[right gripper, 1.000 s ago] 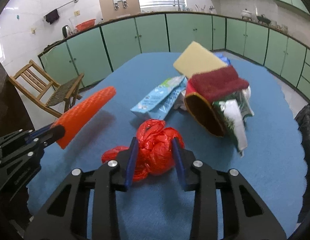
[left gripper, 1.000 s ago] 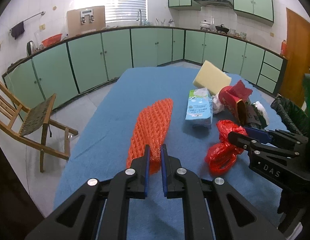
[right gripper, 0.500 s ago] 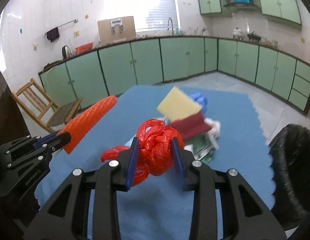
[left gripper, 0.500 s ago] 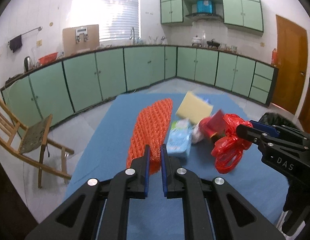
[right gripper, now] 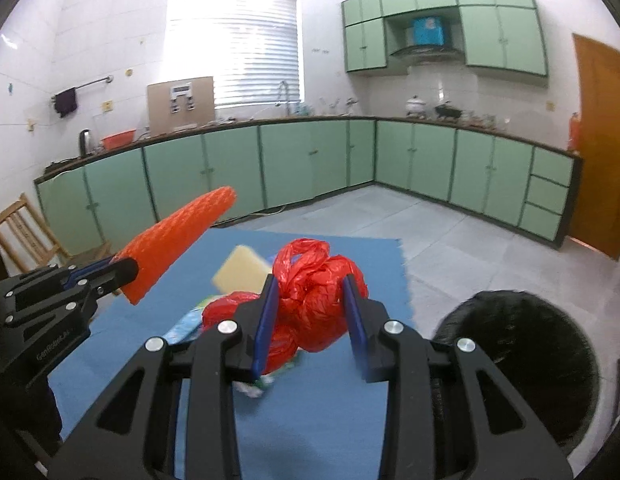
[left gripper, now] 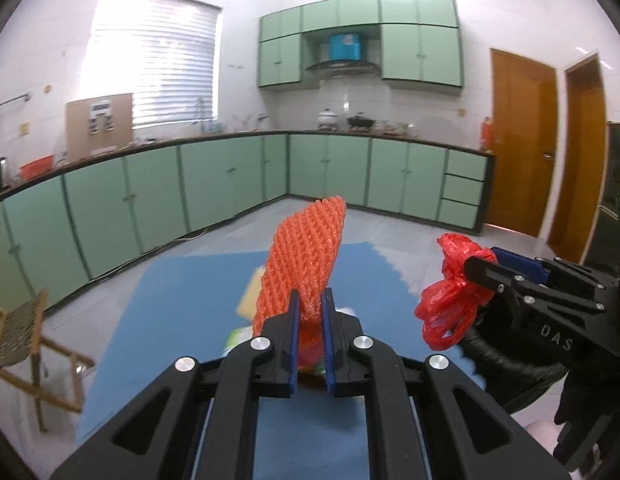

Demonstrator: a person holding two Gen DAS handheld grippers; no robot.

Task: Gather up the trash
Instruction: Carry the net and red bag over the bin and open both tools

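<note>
My left gripper (left gripper: 309,308) is shut on an orange foam net sleeve (left gripper: 306,256), which sticks up stiffly above the blue table (left gripper: 182,292). In the right wrist view the same sleeve (right gripper: 178,240) juts from the left gripper (right gripper: 122,270) at the left. My right gripper (right gripper: 310,300) is shut on a crumpled red plastic bag (right gripper: 318,292), seen from the left wrist view as a red bag (left gripper: 450,304) at the tip of the right gripper (left gripper: 476,266). Both are raised off the table. A black-lined bin (right gripper: 518,356) stands at the lower right.
On the blue cloth (right gripper: 330,400) under the grippers lie a yellow sponge (right gripper: 242,274), a light blue packet (right gripper: 186,324) and other litter, mostly hidden. A wooden chair (left gripper: 26,340) stands to the left. Green cabinets (right gripper: 310,164) line the far walls. A gloved hand (left gripper: 490,356) holds the right gripper.
Both grippers rose from the table with their loads, the net sleeve and the red bag lifting clear. The view tilted up, and the black bin came into sight at the right.
</note>
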